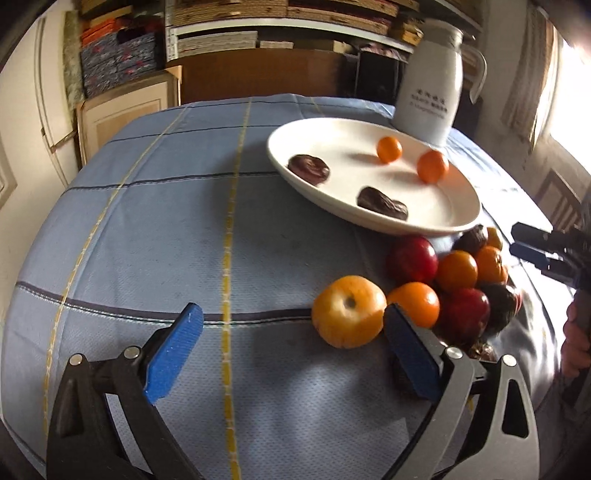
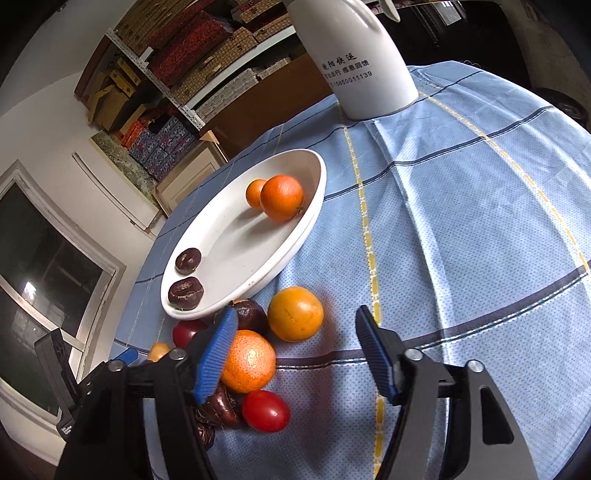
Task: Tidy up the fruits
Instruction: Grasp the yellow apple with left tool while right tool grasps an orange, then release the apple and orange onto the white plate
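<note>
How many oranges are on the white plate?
2. A small orange sits at the plate's far end, and a bigger orange sits right beside it. None seem hidden.

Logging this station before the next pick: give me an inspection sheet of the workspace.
Surface: table under a blue checked tablecloth.
Job's things: white plate holding two small oranges and two dark dried fruits; loose fruit pile of oranges, red fruits and dark pieces on the cloth beside the plate.
Clutter: white jug behind the plate.
Grippers: left gripper open, empty, near the large orange; right gripper open, empty, over the pile.
Cables: nothing seen.
Surroundings: shelves stacked with boxes; bright window to one side.
</note>
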The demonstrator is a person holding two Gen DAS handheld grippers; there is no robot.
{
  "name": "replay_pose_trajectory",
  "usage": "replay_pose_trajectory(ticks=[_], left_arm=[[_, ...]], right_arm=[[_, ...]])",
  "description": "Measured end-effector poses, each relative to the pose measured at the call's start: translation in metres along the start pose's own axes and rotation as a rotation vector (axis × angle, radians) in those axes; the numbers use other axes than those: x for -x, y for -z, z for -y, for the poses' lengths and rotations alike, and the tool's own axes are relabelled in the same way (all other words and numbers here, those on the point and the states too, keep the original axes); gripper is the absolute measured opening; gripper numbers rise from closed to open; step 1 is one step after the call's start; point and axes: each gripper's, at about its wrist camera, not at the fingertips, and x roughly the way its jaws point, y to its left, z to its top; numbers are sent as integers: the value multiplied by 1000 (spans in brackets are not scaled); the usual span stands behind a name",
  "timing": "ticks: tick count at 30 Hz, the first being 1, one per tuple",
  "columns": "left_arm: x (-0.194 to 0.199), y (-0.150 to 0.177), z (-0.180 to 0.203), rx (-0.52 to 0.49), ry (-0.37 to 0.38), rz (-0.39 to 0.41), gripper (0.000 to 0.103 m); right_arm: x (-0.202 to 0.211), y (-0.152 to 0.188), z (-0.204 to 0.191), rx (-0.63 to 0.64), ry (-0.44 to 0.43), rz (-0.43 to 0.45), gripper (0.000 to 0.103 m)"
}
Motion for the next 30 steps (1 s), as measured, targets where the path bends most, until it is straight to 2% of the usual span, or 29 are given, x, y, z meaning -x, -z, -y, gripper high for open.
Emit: replay_pose_trajectory(ticks=[3,5,9,12,15,19,25,30], left_arm=[[-3,1,4,-13,6,-16,92],[-3,2,3,-9,31,-22,85],[-4,3,7,-22,30,-20,83],[-5,1,8,-27,30,-15,80],[-8,0,15,-56,45,-15,68],[-11,2,27,-105,59,-28,43],[-7,-1,22,-79,70,-8,41],[14,-10,10,-21,43,73,41]], right_arm=[[-6,-1,-1,-8,-19,-16,51],[-9,-2,-2,-8,-13,-19,50],[-19,-4,-3,-4,14,-30,48],[-30,-4,-2,0,32,-55,38],[-30,-2,-4,22,43,-50,38],[-28,-2,-1,10,36,-50,38],[-22,-2,6,-20,31,-39,38],[0,-3,7,-20,28,35,37]])
